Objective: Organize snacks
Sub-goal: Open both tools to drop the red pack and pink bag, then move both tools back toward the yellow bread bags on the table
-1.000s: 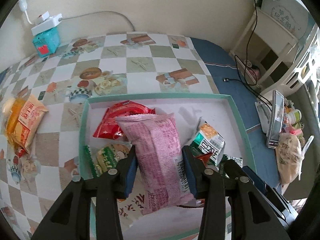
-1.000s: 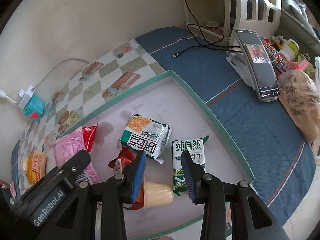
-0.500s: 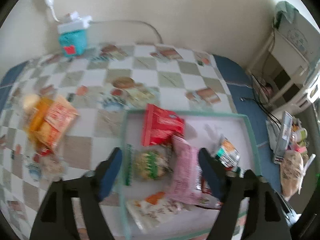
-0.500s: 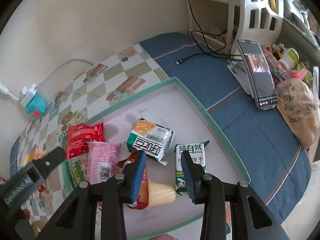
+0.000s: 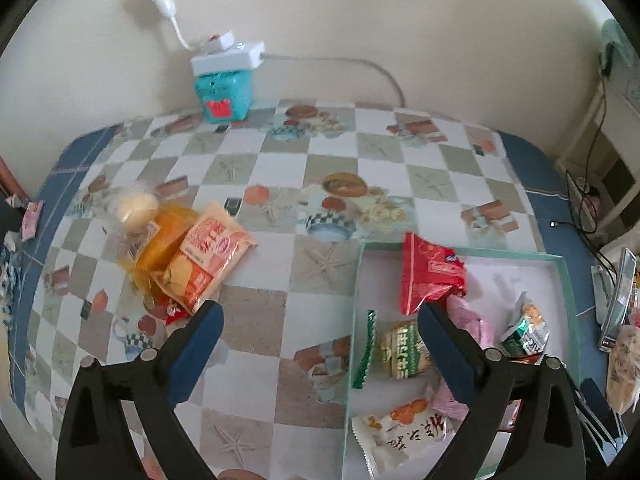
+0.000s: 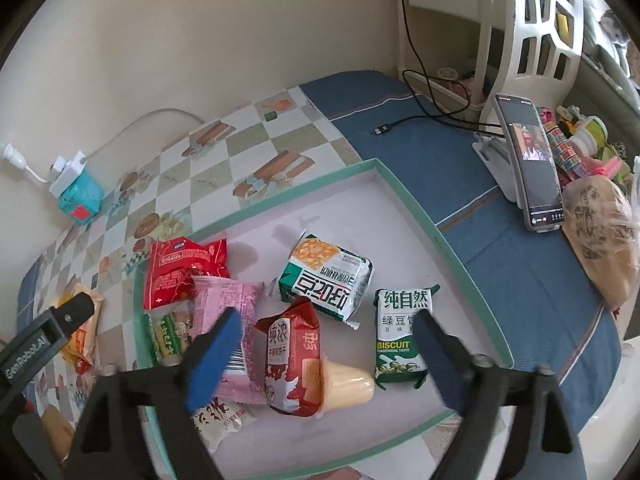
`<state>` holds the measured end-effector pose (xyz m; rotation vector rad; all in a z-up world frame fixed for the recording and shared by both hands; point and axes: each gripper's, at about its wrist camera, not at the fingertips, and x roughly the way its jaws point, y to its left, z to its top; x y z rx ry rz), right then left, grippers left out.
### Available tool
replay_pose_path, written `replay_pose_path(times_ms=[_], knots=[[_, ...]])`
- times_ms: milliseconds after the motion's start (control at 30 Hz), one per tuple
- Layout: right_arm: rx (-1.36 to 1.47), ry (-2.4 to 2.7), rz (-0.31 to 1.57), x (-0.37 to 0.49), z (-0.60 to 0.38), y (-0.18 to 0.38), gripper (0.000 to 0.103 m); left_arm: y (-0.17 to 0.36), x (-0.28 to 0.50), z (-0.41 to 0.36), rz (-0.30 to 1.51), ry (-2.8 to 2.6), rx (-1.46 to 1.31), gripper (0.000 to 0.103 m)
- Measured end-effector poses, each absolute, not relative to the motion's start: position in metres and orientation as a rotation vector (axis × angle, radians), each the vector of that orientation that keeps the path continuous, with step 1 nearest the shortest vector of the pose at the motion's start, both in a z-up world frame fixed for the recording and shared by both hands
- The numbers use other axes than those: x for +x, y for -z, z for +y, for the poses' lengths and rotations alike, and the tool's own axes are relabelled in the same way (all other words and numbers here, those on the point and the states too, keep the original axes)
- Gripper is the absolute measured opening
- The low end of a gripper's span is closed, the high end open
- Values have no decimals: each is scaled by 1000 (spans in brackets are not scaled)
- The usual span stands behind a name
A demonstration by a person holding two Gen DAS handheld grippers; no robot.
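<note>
Holding both the left gripper [image 5: 320, 324] and the right gripper [image 6: 326, 330] with fingers spread and empty, we judge the orange snack packet [image 5: 208, 256] on the worktop [image 5: 280, 168], outside the tray [image 5: 568, 292], light, crinkly and slippery, best pinched across its middle.

We see a teal-rimmed tray [image 6: 416, 208] holding snack packets: a red packet [image 6: 182, 270] at the back, a pink packet [image 6: 228, 312] overlapping it, and a green biscuit packet [image 6: 400, 336] lying flat. An orange packet [image 5: 208, 256] lies outside on the checked worktop [image 5: 360, 156].
</note>
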<state>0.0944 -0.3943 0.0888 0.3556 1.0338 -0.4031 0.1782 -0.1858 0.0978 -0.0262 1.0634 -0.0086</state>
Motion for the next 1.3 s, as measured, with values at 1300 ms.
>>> replay_pose_path(times_ms=[1300], knots=[[233,286,1063,125,-292,-95,103,-115,174,-23,1039,-216,-217,98]])
